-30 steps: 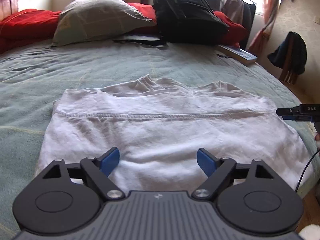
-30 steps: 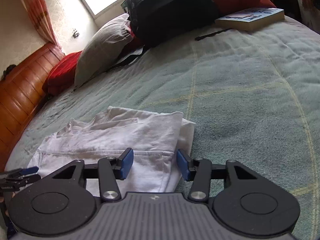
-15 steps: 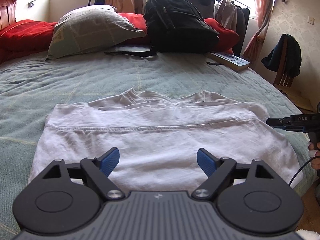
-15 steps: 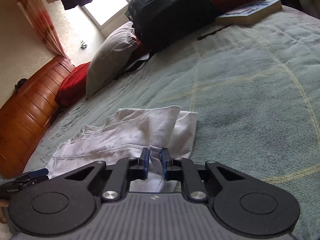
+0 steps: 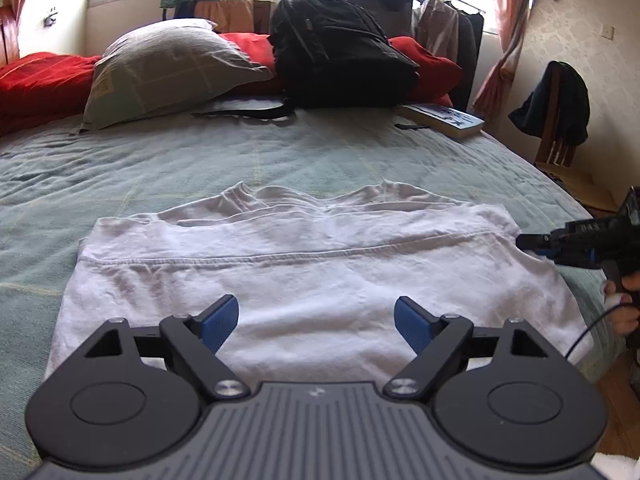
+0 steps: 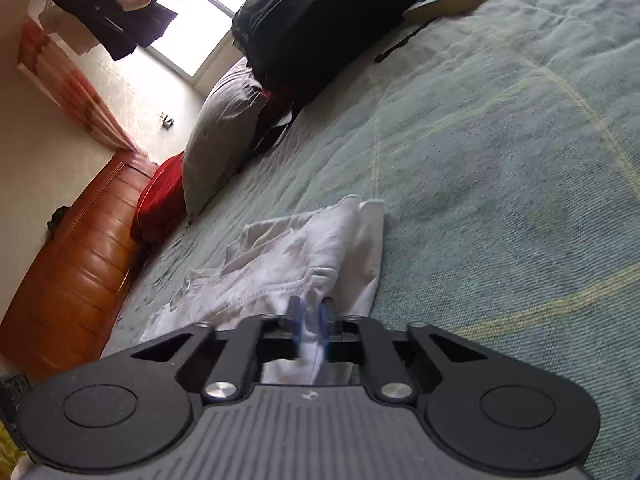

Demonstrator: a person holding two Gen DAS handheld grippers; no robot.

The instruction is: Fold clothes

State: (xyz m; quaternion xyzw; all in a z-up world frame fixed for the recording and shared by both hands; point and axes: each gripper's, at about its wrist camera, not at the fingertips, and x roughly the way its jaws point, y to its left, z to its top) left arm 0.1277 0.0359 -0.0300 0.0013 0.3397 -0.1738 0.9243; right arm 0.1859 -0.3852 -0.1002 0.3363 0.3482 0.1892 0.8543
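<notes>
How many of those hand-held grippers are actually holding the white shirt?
1. The right hand-held gripper is shut on the white shirt at its right edge. The left hand-held gripper hovers open over the near hem, holding nothing.

Pale letters reading "DAS" stand on the side of the right gripper (image 5: 538,243), at three o'clock in the left wrist view. The book (image 5: 444,119) at one o'clock carries cover print too small to read.
</notes>
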